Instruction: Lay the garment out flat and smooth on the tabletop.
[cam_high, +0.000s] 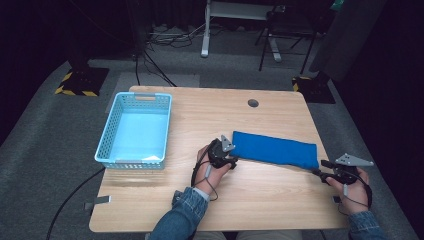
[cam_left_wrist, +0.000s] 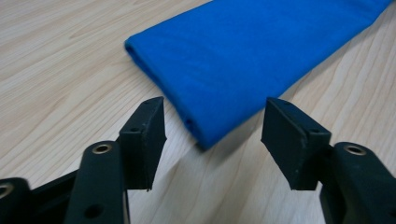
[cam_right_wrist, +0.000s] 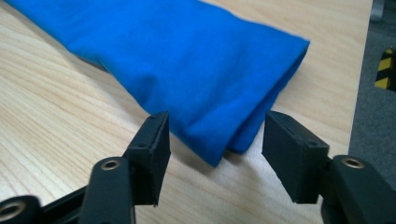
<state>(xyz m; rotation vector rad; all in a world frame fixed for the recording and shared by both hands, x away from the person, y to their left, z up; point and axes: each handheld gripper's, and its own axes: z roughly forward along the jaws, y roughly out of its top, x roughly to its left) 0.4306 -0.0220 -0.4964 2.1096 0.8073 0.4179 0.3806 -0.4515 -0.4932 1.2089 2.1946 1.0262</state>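
Observation:
A folded blue cloth (cam_high: 275, 148) lies as a long strip across the right half of the wooden table (cam_high: 210, 115). My left gripper (cam_high: 233, 159) sits at the strip's near left corner, open. In the left gripper view that corner of the cloth (cam_left_wrist: 224, 70) points into the gap of the gripper (cam_left_wrist: 214, 135) without touching either jaw. My right gripper (cam_high: 320, 169) is at the near right corner, open as well. The right gripper view has the cloth's folded corner (cam_right_wrist: 205, 79) reaching between the spread jaws of the gripper (cam_right_wrist: 215, 140).
A light blue plastic basket (cam_high: 135, 131) stands on the table's left side. A round grommet hole (cam_high: 253, 103) is in the tabletop behind the cloth. The table's right edge is close to my right hand. Stands and cables are on the grey floor beyond.

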